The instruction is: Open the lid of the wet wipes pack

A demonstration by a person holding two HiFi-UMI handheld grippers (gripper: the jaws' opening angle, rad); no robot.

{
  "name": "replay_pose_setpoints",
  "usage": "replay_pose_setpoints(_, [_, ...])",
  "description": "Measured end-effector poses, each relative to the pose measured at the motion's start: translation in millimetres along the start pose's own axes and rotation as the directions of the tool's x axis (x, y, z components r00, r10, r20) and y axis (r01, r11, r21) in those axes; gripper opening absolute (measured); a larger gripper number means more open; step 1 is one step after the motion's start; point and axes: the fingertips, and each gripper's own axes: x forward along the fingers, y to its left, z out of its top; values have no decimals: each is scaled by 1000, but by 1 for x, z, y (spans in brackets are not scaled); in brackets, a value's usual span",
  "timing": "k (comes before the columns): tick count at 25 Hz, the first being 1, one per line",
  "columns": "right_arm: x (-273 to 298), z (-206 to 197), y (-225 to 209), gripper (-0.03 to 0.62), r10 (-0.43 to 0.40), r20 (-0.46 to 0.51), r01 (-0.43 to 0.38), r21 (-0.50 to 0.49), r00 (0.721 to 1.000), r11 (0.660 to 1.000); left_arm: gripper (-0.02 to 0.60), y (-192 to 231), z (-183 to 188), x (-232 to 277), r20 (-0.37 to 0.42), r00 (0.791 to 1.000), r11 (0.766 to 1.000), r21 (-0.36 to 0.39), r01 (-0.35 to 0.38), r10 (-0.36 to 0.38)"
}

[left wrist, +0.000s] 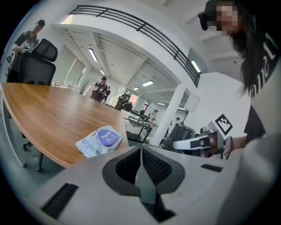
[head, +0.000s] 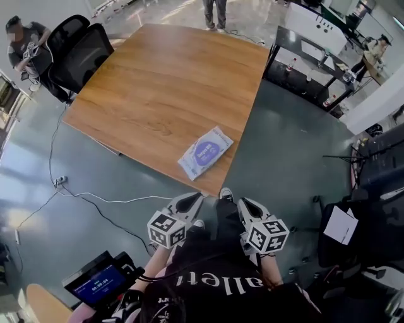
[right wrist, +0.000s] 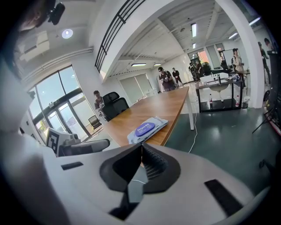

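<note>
L tongs (left wrist: 140,150): pressed together, nothing btwn them. Held low in front of the wearer's body, off the near edge of the worktop (head: 158,82).
R tongs (right wrist: 141,148): pressed together too, empty. Beside the L tongs w/ a gap btwn the two, tips angled slightly toward each other.
Marker cubes (head: 166,228): one on each set of tongs, behind the tips, both close to the wearer's dark shirt.
Wipes pack (head: 205,152): flat on the worktop, close to its near edge and right-hand corner. Ahead of both tongs and clear of them, touching neither. Head view: sits above the gap btwn the two tips. L gripper view: ahead and to the left of the tips. R gripper view: almost straight ahead, just past the tips.
Lid (head: 206,152): purple oval on top of the pack, lying flat, shut.
Floor (head: 284,158): grey-green, reaches under the tongs; a cable (head: 95,199) runs across it at left.
Chairs (head: 79,53): black office type, at the worktop's far left corner.
Person (head: 214,11): standing past the far end, only legs visible.
</note>
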Motion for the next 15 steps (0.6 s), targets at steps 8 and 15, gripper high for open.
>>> replay_pose_setpoints(8, [67,49,-18,11,168,-127,-182,-108,978,977,40,58,12,28,38,971,967,-104,-231,236])
replay_pose_setpoints(15, [121,76,-21,11,283,-248,-341,-234,926,911,106,88,-2,57,-40,928,923,-104,-371,369])
